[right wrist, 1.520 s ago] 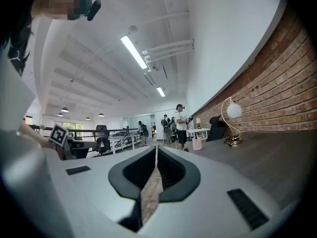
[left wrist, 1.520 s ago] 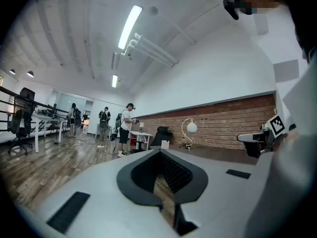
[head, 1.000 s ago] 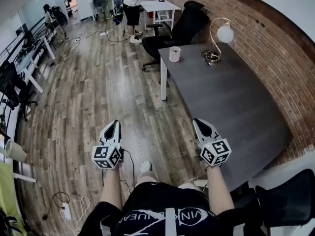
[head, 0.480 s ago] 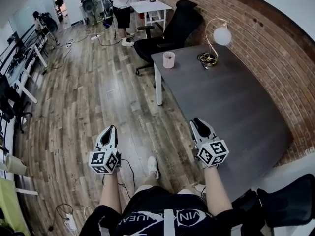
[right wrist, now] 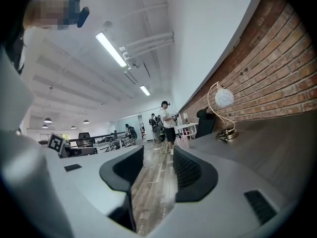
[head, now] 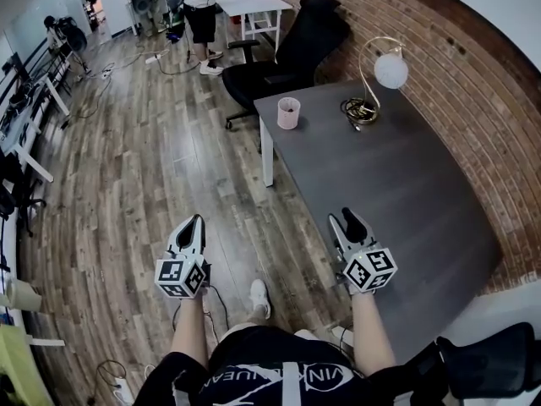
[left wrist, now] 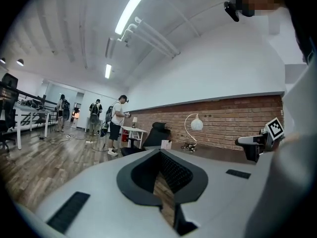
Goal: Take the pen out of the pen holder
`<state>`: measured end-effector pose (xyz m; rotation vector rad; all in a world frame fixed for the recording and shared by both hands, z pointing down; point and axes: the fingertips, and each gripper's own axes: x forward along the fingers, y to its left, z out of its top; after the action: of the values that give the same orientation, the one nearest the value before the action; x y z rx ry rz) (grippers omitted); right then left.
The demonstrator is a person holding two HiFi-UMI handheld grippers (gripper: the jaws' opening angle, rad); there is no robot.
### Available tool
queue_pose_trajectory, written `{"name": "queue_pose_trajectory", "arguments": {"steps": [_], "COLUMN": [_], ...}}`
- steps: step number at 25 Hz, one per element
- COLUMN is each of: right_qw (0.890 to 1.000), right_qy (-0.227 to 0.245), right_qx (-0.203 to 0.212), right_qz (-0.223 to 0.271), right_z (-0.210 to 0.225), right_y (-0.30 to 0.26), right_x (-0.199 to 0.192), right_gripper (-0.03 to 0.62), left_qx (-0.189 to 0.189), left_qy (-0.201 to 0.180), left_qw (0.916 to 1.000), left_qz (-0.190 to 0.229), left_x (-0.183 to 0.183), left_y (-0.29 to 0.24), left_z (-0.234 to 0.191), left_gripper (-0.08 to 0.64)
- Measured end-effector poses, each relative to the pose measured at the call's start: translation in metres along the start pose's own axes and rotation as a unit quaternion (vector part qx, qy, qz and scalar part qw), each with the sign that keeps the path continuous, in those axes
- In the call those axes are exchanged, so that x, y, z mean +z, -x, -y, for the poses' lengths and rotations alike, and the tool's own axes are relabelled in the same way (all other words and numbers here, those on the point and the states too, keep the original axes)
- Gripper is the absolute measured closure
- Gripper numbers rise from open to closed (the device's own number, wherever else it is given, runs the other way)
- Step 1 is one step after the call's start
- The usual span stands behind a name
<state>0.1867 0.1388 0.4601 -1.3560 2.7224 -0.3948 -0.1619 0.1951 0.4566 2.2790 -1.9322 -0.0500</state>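
The pen holder [head: 288, 112], a small pinkish mesh cup, stands near the far left corner of the dark grey desk [head: 406, 193]. It also shows small in the left gripper view [left wrist: 166, 144] and the right gripper view [right wrist: 183, 141]. I cannot make out a pen in it. My right gripper [head: 345, 219] hovers level at the desk's near left edge, far short of the holder. Its jaws have just been opening and stand open [right wrist: 158, 155] with nothing between them. My left gripper [head: 194, 223] is over the wooden floor, its jaws shut [left wrist: 158, 155] and empty.
A curved lamp with a white globe [head: 385, 70] stands on the desk behind the holder. A black office chair [head: 296, 45] sits at the desk's far end, with a white table [head: 254, 5] and standing people [head: 199, 7] beyond. A brick wall [head: 473, 100] runs along the right.
The desk and holder have come nearer as both grippers advance over the floor. The right gripper's jaws have gone from shut to open.
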Motion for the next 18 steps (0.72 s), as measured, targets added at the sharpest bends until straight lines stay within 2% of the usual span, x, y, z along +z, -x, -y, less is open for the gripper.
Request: {"name": "queue_pose_trajectory", "arguments": {"steps": [18], "right_qw": [1.0], "right_qy": [-0.005], "right_qx": [-0.017], "right_qz": [-0.015], "right_z": [0.034], "right_y": [-0.153], "right_x": [0.01], "right_gripper": [0.416], "left_qx": [-0.024], "left_qy": [-0.001], "left_qw": [0.9995], "left_qz": [-0.02], "left_x": [0.014], "left_y": [-0.144], "left_z": [-0.083], "left_gripper": [0.546]}}
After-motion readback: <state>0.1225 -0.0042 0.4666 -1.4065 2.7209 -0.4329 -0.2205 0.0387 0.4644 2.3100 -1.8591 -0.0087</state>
